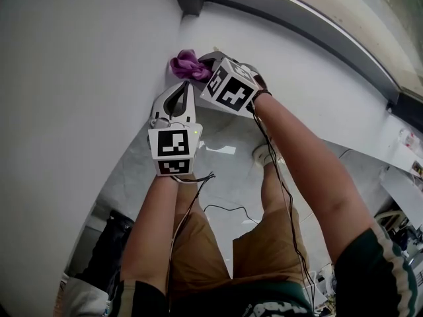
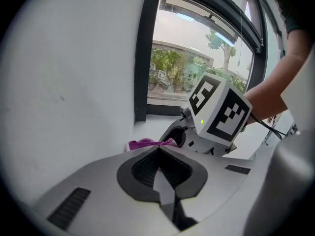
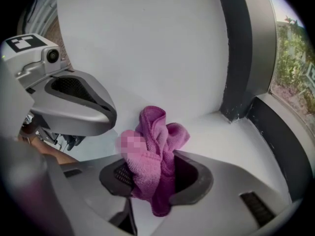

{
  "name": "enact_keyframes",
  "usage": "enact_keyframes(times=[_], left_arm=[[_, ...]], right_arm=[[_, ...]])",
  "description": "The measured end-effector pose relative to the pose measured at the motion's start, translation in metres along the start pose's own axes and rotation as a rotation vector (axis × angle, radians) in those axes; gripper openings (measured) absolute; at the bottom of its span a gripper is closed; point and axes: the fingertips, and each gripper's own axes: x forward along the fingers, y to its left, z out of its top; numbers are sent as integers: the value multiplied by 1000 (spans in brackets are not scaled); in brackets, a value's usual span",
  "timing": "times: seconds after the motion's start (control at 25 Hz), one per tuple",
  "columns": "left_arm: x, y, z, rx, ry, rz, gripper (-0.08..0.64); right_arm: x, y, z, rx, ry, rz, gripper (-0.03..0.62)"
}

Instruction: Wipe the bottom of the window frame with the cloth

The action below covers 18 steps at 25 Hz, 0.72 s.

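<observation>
White wall (image 1: 79, 78) fills the left. A dark window frame (image 3: 243, 58) runs off to the far right above a white sill (image 1: 310, 78). Left gripper (image 2: 158, 150): jaws closed tip to tip, nothing between them, held near the wall just beside the right one. Right gripper (image 3: 157, 181): jaws clamped on a bunched purple cloth (image 3: 156, 141). Cloth sits at the sill's left end by the wall, near the frame's lower corner but apart from it. Judged: wipe barely begun; the whole bottom rail is left to do.
</observation>
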Motion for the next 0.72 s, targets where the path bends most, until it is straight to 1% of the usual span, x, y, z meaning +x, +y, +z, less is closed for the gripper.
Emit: enact_keyframes(times=[0.2,0.48,0.64,0.72], left_arm=[[9,4,16,-3,-14,3,3],[23,3,33,13,-25,-25,3],[31,-3,40,27,-22,-48,3],[33,-4,43,29,-21,-50,3]], right_arm=[[-4,-24,4,4,-6,-28,166],[-9,-54,11,10,-11,-62,166],[-11,-70,15,13,-18,-104,167],[-12,-78,15,35,-24,-131,167]])
